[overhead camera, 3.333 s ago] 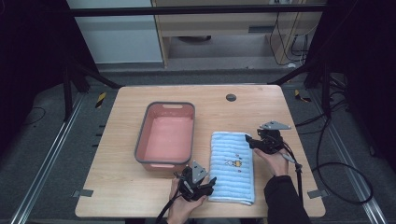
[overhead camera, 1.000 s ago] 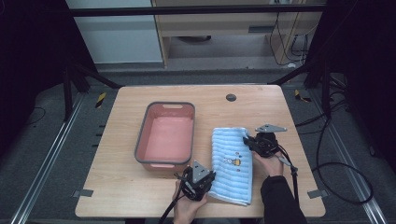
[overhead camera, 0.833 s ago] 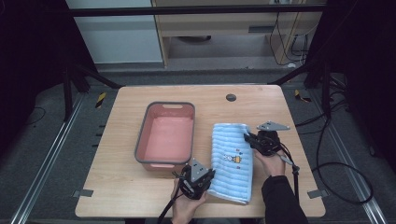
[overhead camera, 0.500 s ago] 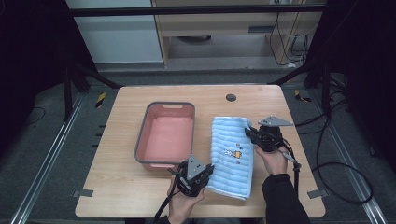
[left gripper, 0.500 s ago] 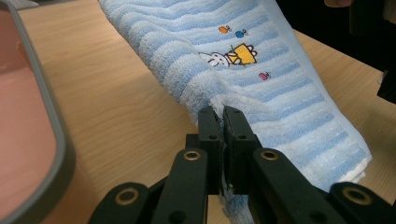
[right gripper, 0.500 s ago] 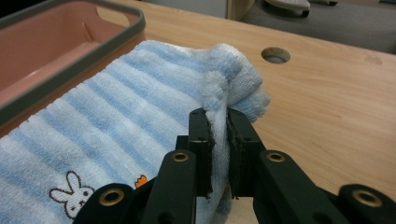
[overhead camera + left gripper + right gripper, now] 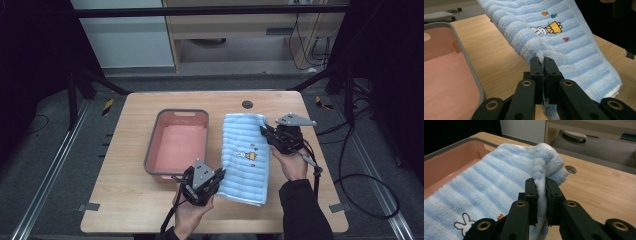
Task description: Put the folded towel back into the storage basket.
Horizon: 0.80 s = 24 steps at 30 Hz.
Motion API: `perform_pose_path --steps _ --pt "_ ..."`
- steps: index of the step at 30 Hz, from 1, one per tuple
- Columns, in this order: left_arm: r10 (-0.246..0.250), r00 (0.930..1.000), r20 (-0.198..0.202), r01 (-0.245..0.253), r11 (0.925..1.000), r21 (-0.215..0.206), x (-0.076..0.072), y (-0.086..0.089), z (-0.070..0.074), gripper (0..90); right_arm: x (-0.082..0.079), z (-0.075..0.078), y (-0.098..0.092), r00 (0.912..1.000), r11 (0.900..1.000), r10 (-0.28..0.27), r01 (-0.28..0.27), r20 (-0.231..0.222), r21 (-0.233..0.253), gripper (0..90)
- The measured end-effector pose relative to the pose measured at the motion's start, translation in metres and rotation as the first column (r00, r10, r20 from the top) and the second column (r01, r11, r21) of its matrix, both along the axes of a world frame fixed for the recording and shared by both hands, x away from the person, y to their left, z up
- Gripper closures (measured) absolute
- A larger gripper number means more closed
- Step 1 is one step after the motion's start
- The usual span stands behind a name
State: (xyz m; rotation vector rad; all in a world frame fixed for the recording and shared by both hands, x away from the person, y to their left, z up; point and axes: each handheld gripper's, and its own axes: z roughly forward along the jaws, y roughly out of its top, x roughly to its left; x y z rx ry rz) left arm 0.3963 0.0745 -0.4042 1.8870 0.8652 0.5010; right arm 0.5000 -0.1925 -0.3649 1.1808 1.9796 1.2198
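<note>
both grippers are clamped on the towel (image 7: pixel 246 157), left gripper (image 7: pixel 543 65) pinching a near edge, right gripper (image 7: pixel 540 185) a far corner; it sags soft and light between the fingers, beside the basin (image 7: pixel 165 145), so edges look the best hold.

Overall light: even and soft from overhead, falling bright on the wooden table (image 7: pixel 150 210) while the surroundings sink into near black.
Shadows: faint; a soft one hugs the blue striped towel (image 7: pixel 246 157) and the pink tray (image 7: pixel 150 159).
Glare: a mild sheen on the tray's floor in the left gripper view.
Focus: towel weave is crisp in both gripper views; the nearest black jaws look slightly soft, the background blurred.
Distortion: the high view appears a little grainy, perhaps bowed at its edges.
</note>
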Motion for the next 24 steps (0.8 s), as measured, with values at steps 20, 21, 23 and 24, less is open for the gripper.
perform_pose_path --steps 20,21,23,24 --pt "0.025 0.9976 0.064 -0.021 0.9981 -0.057 0.009 0.025 0.036 86.7 0.007 0.040 0.019 0.9979 1.000 0.006 -0.008 0.064 0.029 82.1" --pt "0.026 0.9971 0.071 -0.022 0.9981 -0.057 0.009 0.028 0.037 86.6 0.008 0.044 0.023 0.9972 0.999 0.013 -0.015 0.074 0.031 82.1" --pt "0.028 0.9965 0.079 -0.023 0.9976 -0.065 0.010 0.031 0.040 86.6 0.009 0.047 0.027 0.9967 0.999 0.017 -0.021 0.080 0.049 82.1" --pt "0.030 0.9962 0.082 -0.025 0.9977 -0.063 0.010 0.033 0.041 86.6 0.009 0.047 0.027 0.9967 0.999 0.017 -0.021 0.080 0.049 82.1"
